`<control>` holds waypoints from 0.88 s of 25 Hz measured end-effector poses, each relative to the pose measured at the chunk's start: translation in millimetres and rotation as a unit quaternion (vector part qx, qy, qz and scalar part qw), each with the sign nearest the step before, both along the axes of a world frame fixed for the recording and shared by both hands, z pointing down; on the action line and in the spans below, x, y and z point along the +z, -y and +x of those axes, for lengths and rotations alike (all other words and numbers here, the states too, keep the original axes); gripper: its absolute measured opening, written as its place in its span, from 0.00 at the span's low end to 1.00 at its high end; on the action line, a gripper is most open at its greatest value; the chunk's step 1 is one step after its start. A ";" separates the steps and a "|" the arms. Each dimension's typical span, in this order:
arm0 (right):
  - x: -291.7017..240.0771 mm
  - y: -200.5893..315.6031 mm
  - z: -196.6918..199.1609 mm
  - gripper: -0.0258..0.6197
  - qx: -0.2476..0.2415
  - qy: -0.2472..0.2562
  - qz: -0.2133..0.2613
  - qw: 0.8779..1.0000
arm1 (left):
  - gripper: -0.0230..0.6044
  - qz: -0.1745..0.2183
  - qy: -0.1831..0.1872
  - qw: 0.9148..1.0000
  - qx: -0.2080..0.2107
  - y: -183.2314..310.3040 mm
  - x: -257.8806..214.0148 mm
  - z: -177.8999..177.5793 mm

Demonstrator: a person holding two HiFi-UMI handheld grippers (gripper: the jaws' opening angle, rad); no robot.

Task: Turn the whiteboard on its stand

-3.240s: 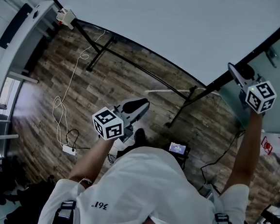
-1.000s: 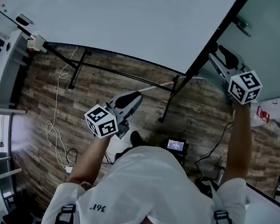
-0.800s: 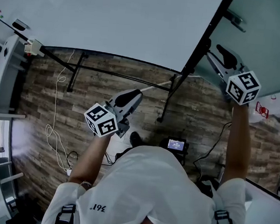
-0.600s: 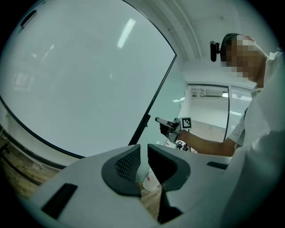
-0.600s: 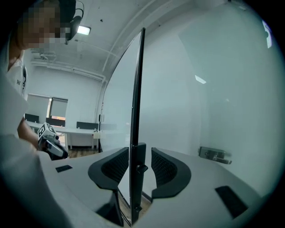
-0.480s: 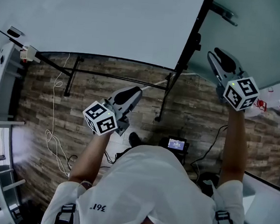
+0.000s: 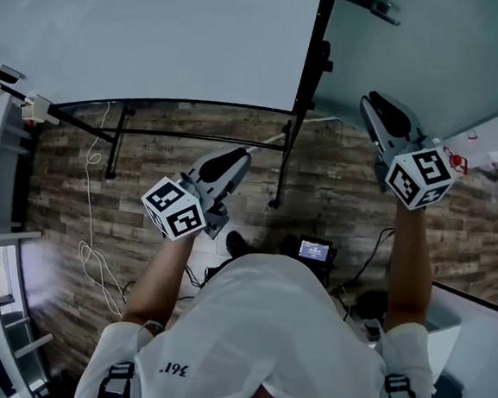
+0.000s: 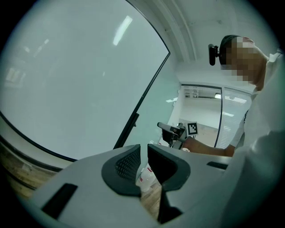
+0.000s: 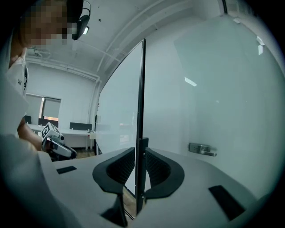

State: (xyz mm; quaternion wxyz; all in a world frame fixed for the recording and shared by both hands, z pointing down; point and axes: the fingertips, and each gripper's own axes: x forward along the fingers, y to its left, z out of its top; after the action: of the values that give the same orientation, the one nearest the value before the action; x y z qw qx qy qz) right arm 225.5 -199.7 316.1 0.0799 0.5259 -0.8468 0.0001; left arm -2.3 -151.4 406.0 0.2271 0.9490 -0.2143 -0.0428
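The whiteboard (image 7: 150, 38) hangs on its stand (image 7: 198, 137), which rests on the wood floor (image 7: 69, 178) ahead of the person. The panel fills the upper left of the head view. Its black side edge (image 7: 310, 60) runs down the middle of that view.

Right tongs (image 7: 374, 103): raised, just right of the black edge and apart from it. The jaws have just been closing and now stand a narrow gap apart. In the right gripper view the board is edge-on and its black edge lines up with that gap, but the pads do not press on it. Nothing is held.

Left tongs (image 7: 238, 158): lower, below the panel's bottom edge and above the floor. The jaws stand a narrow slit apart, with nothing between them.

A glass wall with a door handle (image 9: 202, 149) stands behind the right tongs. A white cable (image 7: 89, 214) lies on the floor at the left.
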 end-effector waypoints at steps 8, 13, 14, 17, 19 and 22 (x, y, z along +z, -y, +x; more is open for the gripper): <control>8.5 -39.1 -3.1 0.15 0.018 -0.002 -0.002 1.000 | 0.10 0.000 -0.005 1.000 0.008 -14.4 -5.0 12.6; 15.5 -61.0 -5.0 0.14 0.035 0.011 -0.005 0.999 | 0.10 0.000 -0.007 1.000 0.009 -25.3 -7.5 15.0; 17.4 -64.9 -5.7 0.14 0.038 0.016 -0.006 0.999 | 0.10 0.000 -0.008 1.000 0.008 -27.2 -8.1 14.5; 24.5 -76.7 -8.0 0.13 0.048 0.029 -0.012 0.998 | 0.10 -0.002 -0.008 1.000 0.006 -33.5 -8.2 12.5; 30.5 -84.0 -8.4 0.13 0.056 0.038 -0.017 0.998 | 0.10 -0.003 -0.007 1.000 0.005 -37.2 -7.1 11.7; 38.4 -93.6 -7.2 0.12 0.068 0.057 -0.024 0.996 | 0.10 -0.005 -0.010 1.000 0.003 -41.1 -5.6 11.0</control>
State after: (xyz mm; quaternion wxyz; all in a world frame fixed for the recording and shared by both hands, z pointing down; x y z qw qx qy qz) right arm 218.3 -106.2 354.5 0.0444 0.5790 -0.8122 0.0560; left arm 8.7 -110.3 400.4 0.2345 0.9480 -0.2092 -0.0500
